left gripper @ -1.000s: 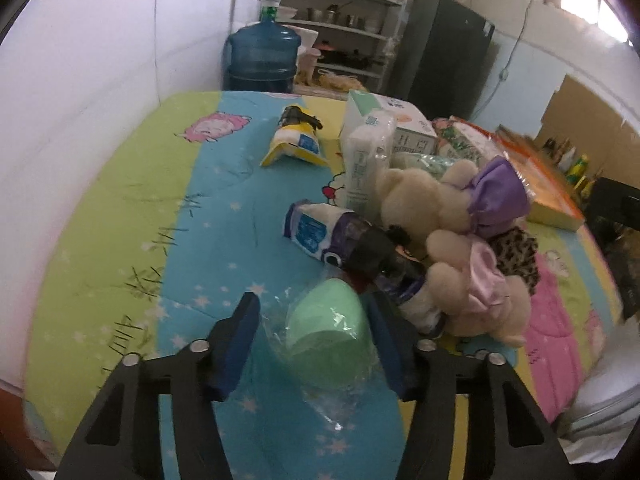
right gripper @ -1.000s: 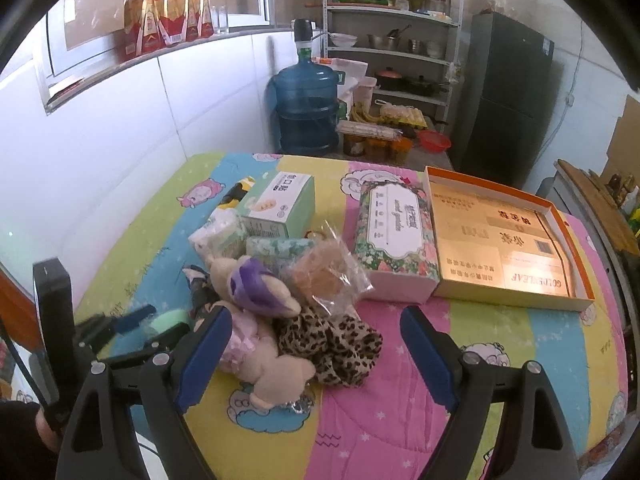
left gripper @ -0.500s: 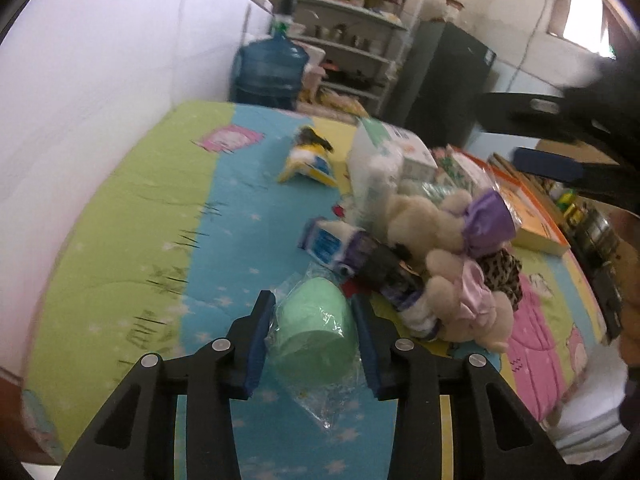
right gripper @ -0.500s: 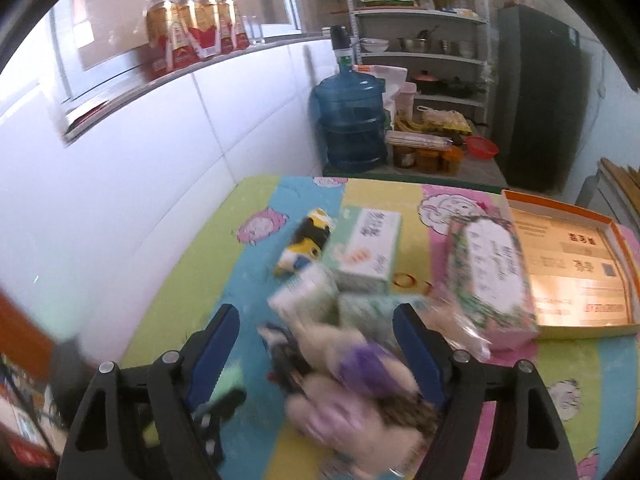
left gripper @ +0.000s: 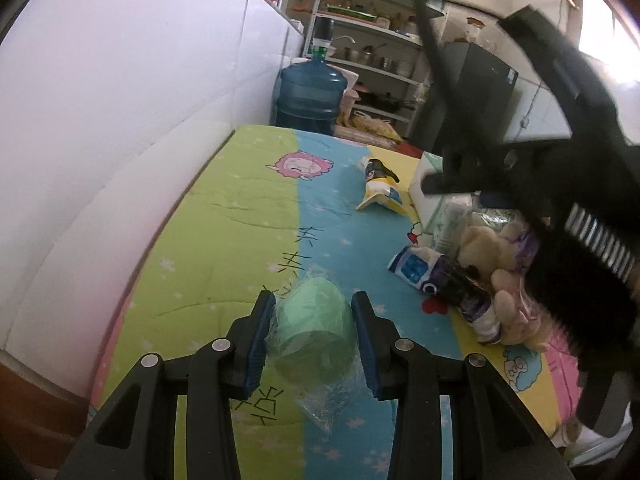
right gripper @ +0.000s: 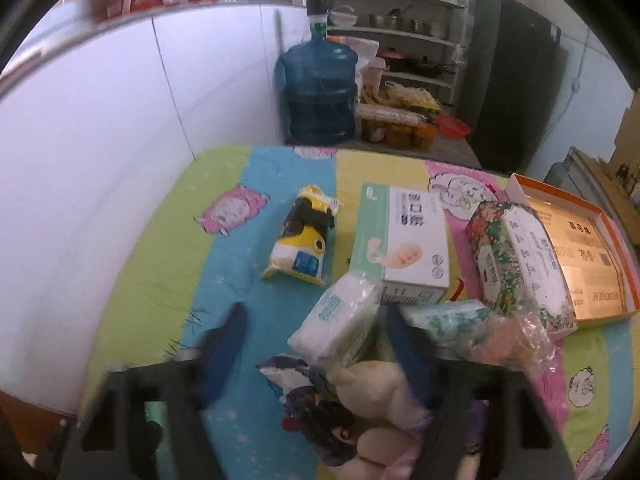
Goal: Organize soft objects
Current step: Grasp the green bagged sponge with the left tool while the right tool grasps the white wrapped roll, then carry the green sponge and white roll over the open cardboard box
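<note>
The left tool (left gripper: 314,334) has just clamped the green wrapped ball (left gripper: 316,336), ready for sorting, while the right tool (right gripper: 316,354), jaws narrowing but unclamped, descends over the white tissue pack (right gripper: 340,326) at twelve o'clock.

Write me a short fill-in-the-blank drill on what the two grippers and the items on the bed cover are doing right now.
1. The left gripper is shut on a plastic-wrapped ____ ball.
2. The white tissue pack lies between the ____ gripper's blue pads.
3. The blue water jug stands on the floor beyond the ____.

Missing words: green; right; bed
</note>
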The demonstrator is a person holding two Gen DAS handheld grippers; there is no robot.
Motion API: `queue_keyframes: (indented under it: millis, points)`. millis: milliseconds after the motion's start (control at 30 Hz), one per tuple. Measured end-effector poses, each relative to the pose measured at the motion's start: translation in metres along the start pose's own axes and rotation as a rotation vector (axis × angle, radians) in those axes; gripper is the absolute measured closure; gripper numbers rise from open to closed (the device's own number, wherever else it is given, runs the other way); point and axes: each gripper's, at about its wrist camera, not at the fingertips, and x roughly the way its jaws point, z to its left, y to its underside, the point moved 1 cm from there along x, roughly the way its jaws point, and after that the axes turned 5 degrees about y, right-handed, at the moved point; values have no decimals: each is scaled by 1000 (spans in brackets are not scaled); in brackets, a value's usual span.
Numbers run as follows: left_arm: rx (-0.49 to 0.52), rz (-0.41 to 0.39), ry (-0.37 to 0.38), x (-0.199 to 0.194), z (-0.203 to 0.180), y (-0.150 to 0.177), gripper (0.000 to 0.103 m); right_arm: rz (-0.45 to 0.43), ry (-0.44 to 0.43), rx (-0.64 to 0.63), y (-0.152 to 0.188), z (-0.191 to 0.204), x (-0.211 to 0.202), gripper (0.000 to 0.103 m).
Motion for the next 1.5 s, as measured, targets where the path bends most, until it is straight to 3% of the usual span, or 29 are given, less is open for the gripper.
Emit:
queue_keyframes:
  millis: [67, 133, 267, 367, 633, 900, 1233, 1500]
  points:
    - [-9, 2, 6, 2, 3, -1, 63, 21, 32, -15, 3, 1, 7, 62]
    - [-14, 4, 11, 3, 6, -2, 63, 39, 36, -21, 5, 1, 12, 66]
    - [-19, 12, 17, 7, 8, -3, 63, 41, -22, 30, 6, -10, 10, 77]
    - [-23, 9, 24, 8, 8, -6, 63, 34, -78, 60, 7, -18, 3, 81]
    - [-2, -24, 52, 10, -2, -20, 63, -19, -182, 90, 2, -26, -28, 81]
    - [17, -61, 75, -1, -23, -32, 63, -67, -220, 98, -5, -37, -60, 81]
    - [88, -90, 122, -13, -75, -57, 63, -146, -214, 144, -6, -80, -101, 81]
    - [151, -86, 187, -11, -127, -67, 63, -184, -153, 212, 4, -135, -125, 81]
